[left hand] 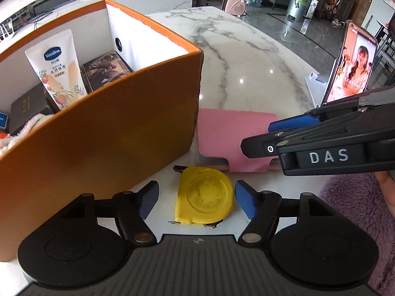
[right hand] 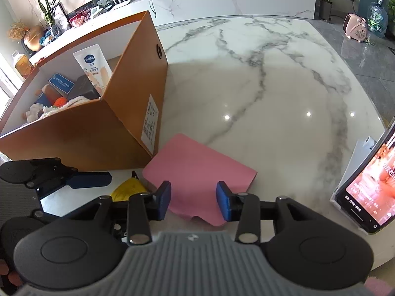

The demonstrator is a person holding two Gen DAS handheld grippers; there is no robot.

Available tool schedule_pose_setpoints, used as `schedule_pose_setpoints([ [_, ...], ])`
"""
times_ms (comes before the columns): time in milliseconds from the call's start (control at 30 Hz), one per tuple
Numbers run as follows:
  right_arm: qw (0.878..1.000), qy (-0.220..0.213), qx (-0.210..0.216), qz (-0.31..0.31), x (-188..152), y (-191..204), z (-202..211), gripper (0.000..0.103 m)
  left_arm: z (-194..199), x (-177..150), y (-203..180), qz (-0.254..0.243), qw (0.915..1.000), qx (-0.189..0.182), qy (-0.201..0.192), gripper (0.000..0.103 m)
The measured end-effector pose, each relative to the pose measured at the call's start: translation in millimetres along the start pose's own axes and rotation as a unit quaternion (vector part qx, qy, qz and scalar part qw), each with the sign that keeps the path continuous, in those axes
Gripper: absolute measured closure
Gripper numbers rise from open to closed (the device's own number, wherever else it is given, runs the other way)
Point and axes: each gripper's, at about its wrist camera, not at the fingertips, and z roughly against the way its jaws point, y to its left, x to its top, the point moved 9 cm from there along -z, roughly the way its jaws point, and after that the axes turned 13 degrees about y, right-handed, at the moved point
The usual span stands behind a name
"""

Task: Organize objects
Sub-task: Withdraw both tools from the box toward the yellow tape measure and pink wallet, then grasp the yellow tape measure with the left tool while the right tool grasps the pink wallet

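The whole yellow tape measure (left hand: 205, 194) is shown only by the left wrist view; from the right wrist view just a corner of it is seen behind the right tongs (right hand: 193, 201). It lies on the marble table (left hand: 246, 56) between the spread blue pads of the left tongs (left hand: 196, 201), untouched by either. The right tongs are held open over the pink notebook (right hand: 197, 170). Inside the orange box (left hand: 111, 133), a Vaseline tube (left hand: 58, 67) stands upright among dark books and knitted items.

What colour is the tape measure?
Yellow tape measure, clearest in the left wrist view.
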Motion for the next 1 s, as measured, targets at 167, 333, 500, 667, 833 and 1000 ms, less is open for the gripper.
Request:
schedule_pose_setpoints([
  [167, 1.000, 0.000, 0.001, 0.000, 0.3, 0.5, -1.0, 0.057, -4.4, -3.8, -6.5, -0.022, 0.9997, 0.009, 0.008, 0.026],
  [333, 1.000, 0.001, 0.000, 0.009, 0.9, 3.5, -2.6, 0.053, -2.6, -4.3, -8.4, -0.032, 0.9992, 0.023, 0.004, 0.045],
  [500, 1.000, 0.007, -0.004, 0.029, 1.7, 8.1, -4.5, 0.047, 2.6, -8.8, -2.2, -0.012, 0.9998, 0.017, 0.009, 0.046],
  [667, 0.997, 0.035, 0.006, 0.062, 2.8, 14.1, -6.3, 0.035, 14.7, -8.4, 8.0, 0.007, 0.9999, 0.014, 0.002, 0.046],
  [833, 0.986, 0.056, -0.036, 0.154, 10.3, 20.3, -11.5, 0.021, 27.9, -12.1, 16.2, 0.019, 0.9997, 0.015, -0.005, 0.046],
  [1000, 0.968, 0.083, -0.078, 0.224, 5.9, 23.5, -27.9, 0.018, 36.0, -15.5, 20.6, 0.023, 0.9996, 0.016, -0.009, 0.046],
])
